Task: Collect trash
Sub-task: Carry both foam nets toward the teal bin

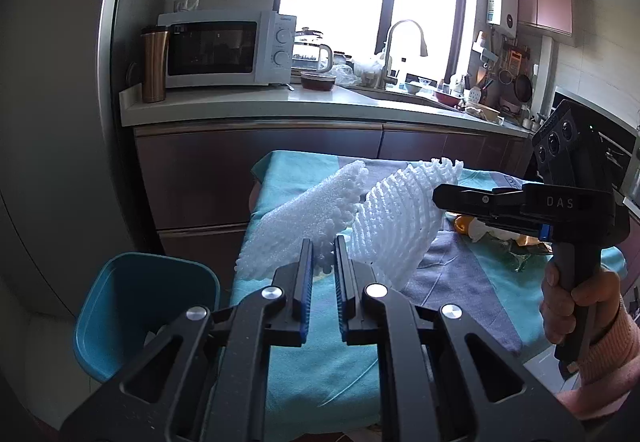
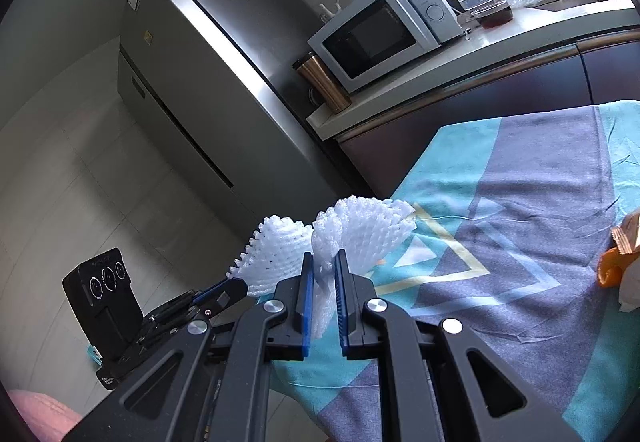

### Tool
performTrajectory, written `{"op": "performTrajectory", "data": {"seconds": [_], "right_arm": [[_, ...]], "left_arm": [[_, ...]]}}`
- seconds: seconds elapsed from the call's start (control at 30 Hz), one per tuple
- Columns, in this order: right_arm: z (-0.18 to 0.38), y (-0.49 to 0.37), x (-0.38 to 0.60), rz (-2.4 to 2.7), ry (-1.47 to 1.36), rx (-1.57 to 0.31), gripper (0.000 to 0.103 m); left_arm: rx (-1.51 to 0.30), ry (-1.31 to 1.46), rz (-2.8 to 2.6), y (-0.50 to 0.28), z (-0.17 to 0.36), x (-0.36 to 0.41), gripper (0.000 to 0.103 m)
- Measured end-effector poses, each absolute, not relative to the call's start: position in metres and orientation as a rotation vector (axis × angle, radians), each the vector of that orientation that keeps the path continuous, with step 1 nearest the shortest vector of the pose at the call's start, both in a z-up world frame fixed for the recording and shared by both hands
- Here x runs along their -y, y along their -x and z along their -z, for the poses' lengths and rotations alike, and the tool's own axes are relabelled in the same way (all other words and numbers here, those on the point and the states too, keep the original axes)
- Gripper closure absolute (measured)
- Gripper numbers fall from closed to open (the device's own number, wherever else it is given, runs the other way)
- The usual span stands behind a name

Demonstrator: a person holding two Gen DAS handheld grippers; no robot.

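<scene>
Above the bench's teal-and-grey cloth [image 2: 520,202], white foam fruit netting [image 1: 384,218] hangs in mid-air, ribbed, crumpled, splayed in two lobes. Left tool [image 1: 324,242] pinches one lobe, right tool [image 2: 323,262] nips the other, both narrow. Left of the netting, down low, sits a blue bin [image 1: 132,306]; orange scraps [image 1: 464,224] lie right of it.

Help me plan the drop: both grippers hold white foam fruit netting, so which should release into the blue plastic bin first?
Left, probably. The left gripper, shut on its white foam net, is beside the blue plastic bin at lower left. The right gripper holds its net over the cloth-covered table, farther away.
</scene>
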State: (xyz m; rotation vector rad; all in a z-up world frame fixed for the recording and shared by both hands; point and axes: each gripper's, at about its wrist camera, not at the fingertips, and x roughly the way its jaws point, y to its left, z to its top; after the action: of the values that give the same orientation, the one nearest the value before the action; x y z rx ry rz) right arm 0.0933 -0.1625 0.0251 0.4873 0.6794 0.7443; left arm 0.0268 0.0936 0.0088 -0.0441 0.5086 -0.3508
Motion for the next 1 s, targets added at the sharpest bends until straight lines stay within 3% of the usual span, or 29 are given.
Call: {"op": "performTrajectory", "data": {"seconds": [1.0], "right_arm": [[-0.023, -0.121, 0.046, -0.934, -0.369, -0.784, 0.094]], "left_arm": [[-0.543, 0.124, 0.12, -0.019, 0.008, -0.184, 0.092]]}}
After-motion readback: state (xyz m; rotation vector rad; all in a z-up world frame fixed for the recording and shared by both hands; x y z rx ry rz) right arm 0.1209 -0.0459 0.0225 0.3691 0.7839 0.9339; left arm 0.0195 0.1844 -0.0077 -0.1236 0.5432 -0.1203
